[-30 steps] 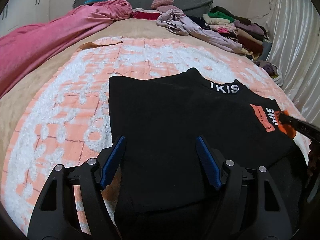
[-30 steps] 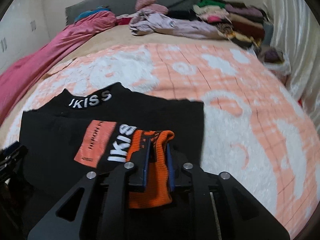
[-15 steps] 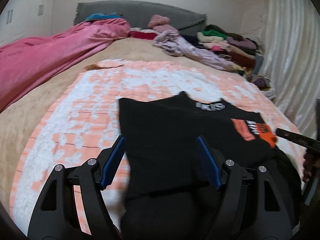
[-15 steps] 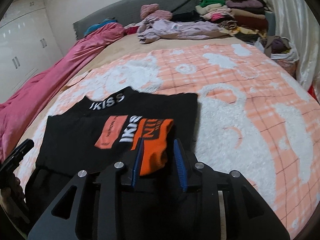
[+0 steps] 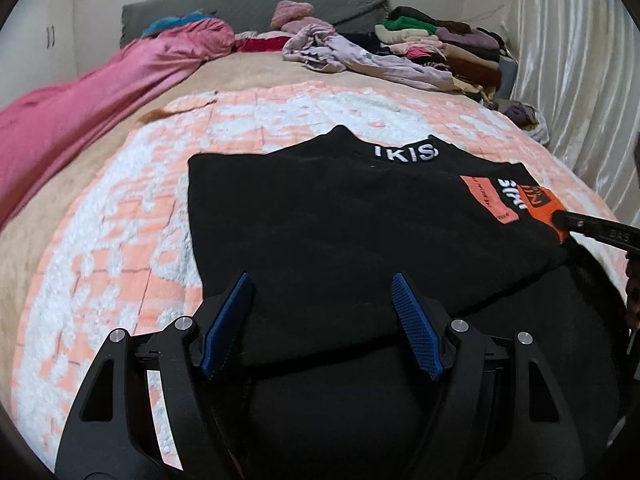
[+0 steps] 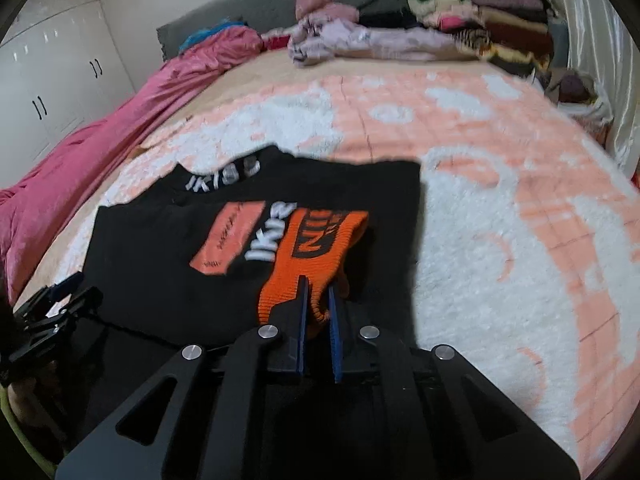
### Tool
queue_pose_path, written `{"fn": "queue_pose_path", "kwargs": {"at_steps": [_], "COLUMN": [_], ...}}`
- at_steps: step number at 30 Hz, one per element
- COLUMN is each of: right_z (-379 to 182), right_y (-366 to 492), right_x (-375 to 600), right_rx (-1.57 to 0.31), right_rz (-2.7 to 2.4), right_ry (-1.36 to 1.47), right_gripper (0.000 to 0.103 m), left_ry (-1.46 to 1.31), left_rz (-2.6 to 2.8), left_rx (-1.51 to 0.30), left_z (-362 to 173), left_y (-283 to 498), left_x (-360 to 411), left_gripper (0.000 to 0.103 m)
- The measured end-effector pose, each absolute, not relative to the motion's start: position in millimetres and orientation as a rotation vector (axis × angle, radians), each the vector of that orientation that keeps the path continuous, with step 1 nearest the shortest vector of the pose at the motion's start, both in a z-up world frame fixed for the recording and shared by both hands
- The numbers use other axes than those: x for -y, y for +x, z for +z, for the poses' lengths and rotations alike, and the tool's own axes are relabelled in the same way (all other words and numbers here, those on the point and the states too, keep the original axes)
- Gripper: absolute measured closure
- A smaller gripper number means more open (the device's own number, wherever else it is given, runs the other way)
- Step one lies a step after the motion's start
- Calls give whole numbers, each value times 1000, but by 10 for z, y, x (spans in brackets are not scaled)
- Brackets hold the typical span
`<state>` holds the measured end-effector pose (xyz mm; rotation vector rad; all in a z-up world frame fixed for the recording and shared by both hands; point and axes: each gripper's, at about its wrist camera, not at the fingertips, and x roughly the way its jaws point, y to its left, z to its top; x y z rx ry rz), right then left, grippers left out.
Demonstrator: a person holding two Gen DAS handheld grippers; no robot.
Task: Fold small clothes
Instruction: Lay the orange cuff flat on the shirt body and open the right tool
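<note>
Left: left hand-held gripper [image 5: 322, 322], jaws apart, nothing between the pads; it hangs over the near left part of the black garment [image 5: 340, 232] without gripping it. Centre: the garment lies flat on the orange-and-white blanket [image 5: 120, 216] on the bed, collar lettering at the far edge, long axis running roughly left to right across both views, near hem dropping toward the person. Right: right hand-held gripper [image 6: 318, 312], jaws just come together on the orange cuff [image 6: 316, 248], which lies folded in over the garment's right half beside the orange patch [image 6: 228, 238]. In the left wrist view the same hand-held gripper enters from the right edge, its tip at the cuff.

The deciding relation: the cuff lies straight ahead of the right hand-held gripper and between its pads, well apart from the left one. The right hand is therefore the nearer. Any carrying of the sleeve across probably runs leftward along the garment's long axis, with the left hand-held gripper free to pin or lift the near left edge.
</note>
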<state>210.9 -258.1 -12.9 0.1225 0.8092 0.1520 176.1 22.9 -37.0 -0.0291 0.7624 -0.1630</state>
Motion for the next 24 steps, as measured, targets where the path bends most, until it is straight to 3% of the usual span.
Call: {"fn": "queue_pose_path", "kwargs": {"at_steps": [9, 15, 19, 24], "right_z": [-363, -152, 36, 127], "right_y": [2139, 2032, 1959, 2082], "right_x": [2559, 2631, 2582, 2270], "right_rx": [-883, -817, -754, -745], "right_rz": [58, 10, 34, 137], "right_ry": [51, 100, 97, 31], "right_gripper": [91, 72, 72, 69], "left_ry": [-47, -80, -77, -69], "left_rz": [-165, -160, -151, -143], "left_rx": [-782, -745, -653, -666], "left_z": [-406, -277, -60, -88], "left_y": [1780, 1689, 1594, 1726], "left_x": [-246, -278, -292, -282], "left_gripper": [38, 38, 38, 38]}}
